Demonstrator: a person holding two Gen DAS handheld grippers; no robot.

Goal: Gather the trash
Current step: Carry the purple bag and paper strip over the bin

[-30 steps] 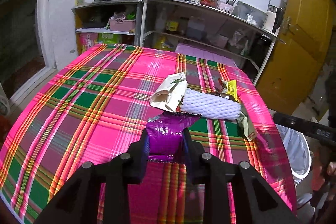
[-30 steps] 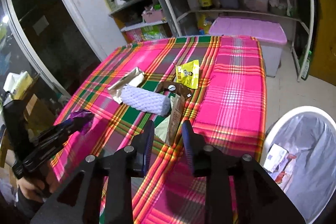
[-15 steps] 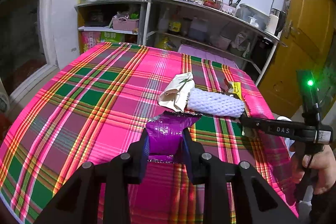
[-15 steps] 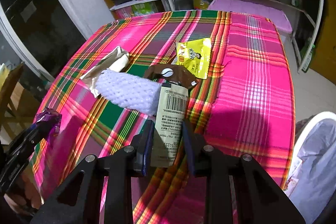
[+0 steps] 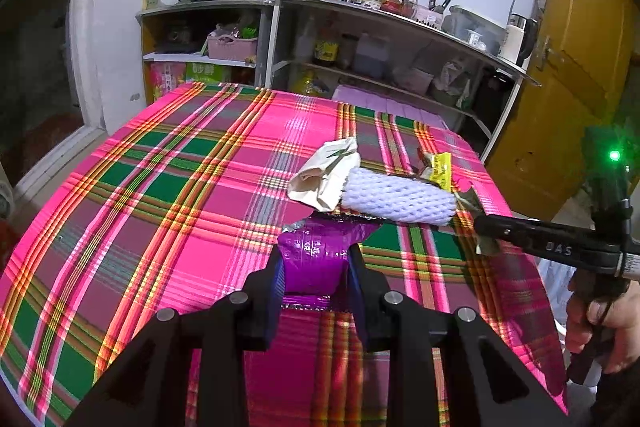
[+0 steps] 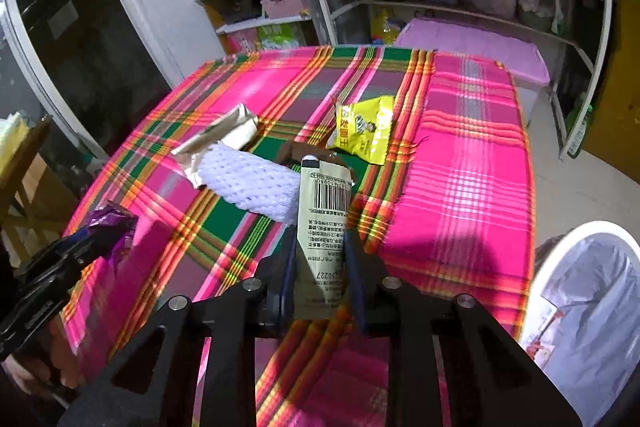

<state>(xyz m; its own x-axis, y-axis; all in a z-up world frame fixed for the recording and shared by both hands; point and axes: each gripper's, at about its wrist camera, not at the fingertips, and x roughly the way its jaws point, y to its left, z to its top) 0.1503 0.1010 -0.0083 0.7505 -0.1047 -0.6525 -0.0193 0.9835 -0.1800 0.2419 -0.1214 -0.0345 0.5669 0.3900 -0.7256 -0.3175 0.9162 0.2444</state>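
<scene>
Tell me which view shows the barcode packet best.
The right wrist view: the barcode packet lies between the right tongs, print and barcode facing the camera. The left wrist view shows only a sliver of it past the white foam net, mostly hidden by the tongs.

- The left wrist view looks forward along its hand-held gripper (image 5: 316, 267), low over the near edge of the desk (image 5: 160, 195), facing the shelves (image 5: 360, 39) on the far wall.
- The right wrist view sits close above the desk's right side, angled toward the same shelves, with a bin (image 6: 592, 307) at its lower right.
- The 2 views share the desk's middle, including the white foam net (image 5: 396, 197) (image 6: 256, 183), and each shows the other hand-held gripper.
</scene>
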